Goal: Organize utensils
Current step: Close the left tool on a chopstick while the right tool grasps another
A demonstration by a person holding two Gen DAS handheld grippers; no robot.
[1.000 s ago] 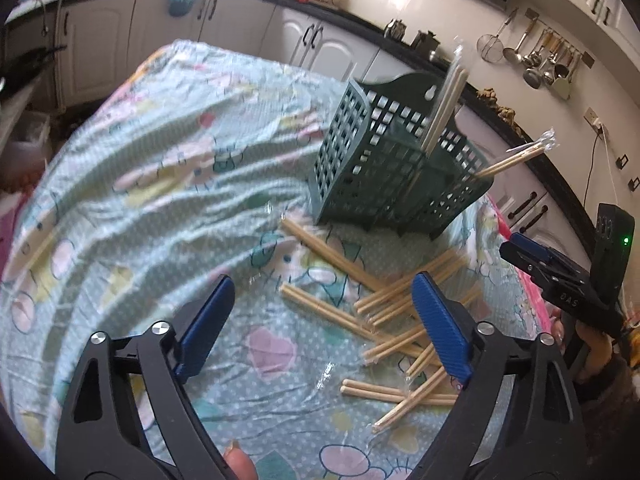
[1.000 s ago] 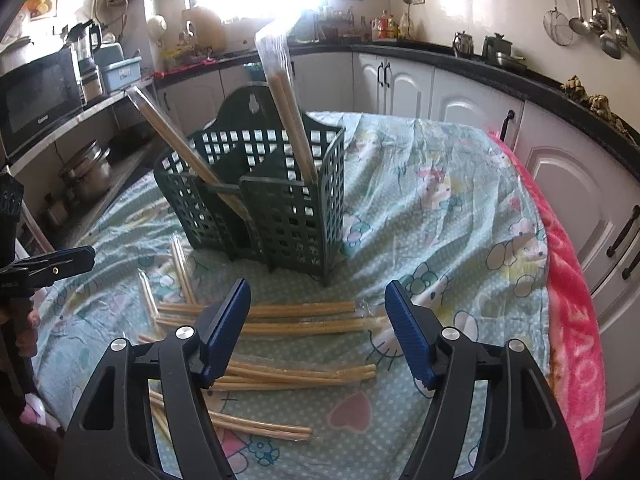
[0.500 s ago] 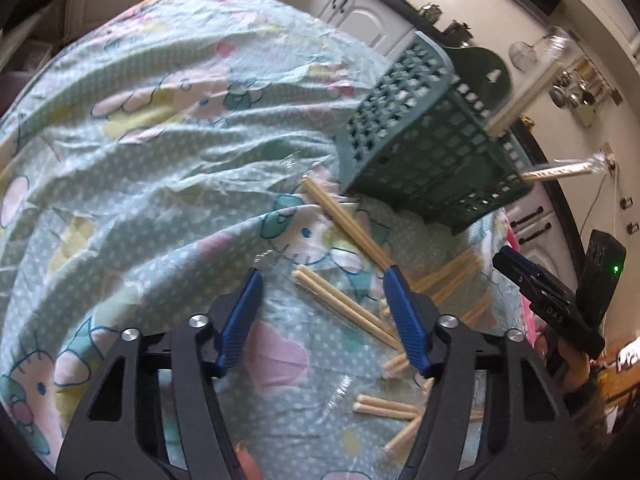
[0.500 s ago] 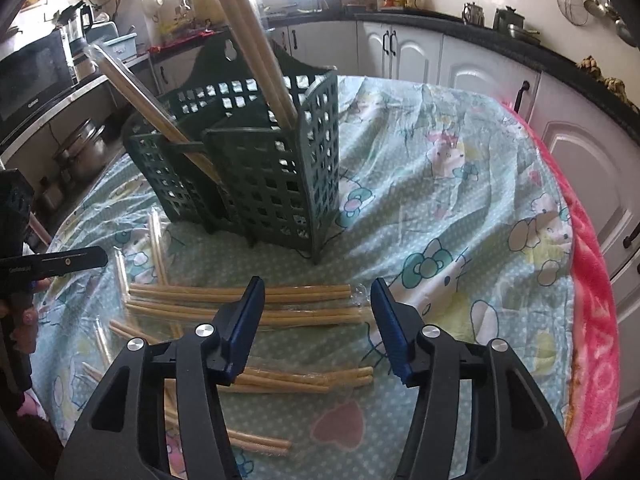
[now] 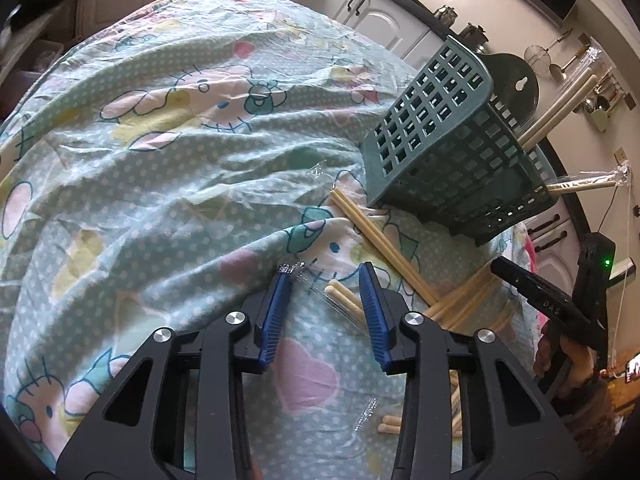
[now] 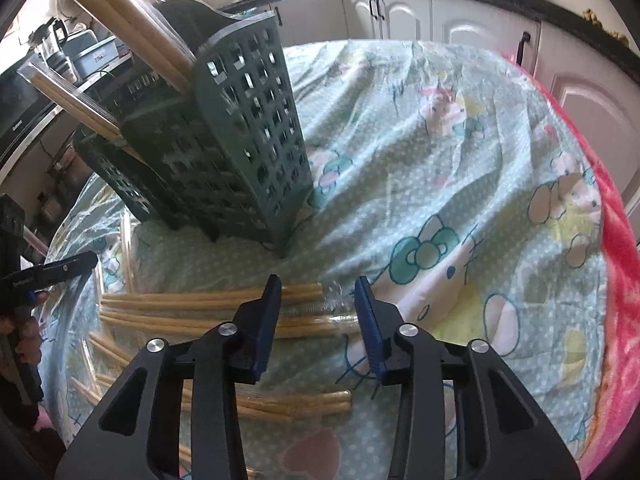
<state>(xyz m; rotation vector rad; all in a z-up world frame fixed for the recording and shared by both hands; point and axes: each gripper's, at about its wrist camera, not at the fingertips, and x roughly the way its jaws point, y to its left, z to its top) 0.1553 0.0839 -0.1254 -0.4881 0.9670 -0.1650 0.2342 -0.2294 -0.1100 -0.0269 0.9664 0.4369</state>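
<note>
Nearest to us, the left gripper (image 5: 325,276), black-armed with blue ribbed pads, is closing its jaws around the end of a plastic-wrapped pair of pale wooden chopsticks (image 5: 341,297) on the mint cartoon-print tablecloth (image 5: 160,168); the pads have not yet met the wrapper, so nothing is gripped. Our right gripper (image 6: 318,286), of the same build, is likewise closing over the wrapped tips of another pale chopstick pair (image 6: 200,322) lying crosswise just under its fingers, with a gap showing on both sides. More loose wrapped chopstick pairs (image 6: 280,402) lie scattered beneath and to the left of the right gripper. Just beyond both grippers stands the dark green lattice plastic utensil caddy (image 5: 448,136), with wrapped chopsticks (image 6: 120,16) leaning out of its compartments. Farthest off run white kitchen cabinets (image 6: 460,28) under a dark counter.
</note>
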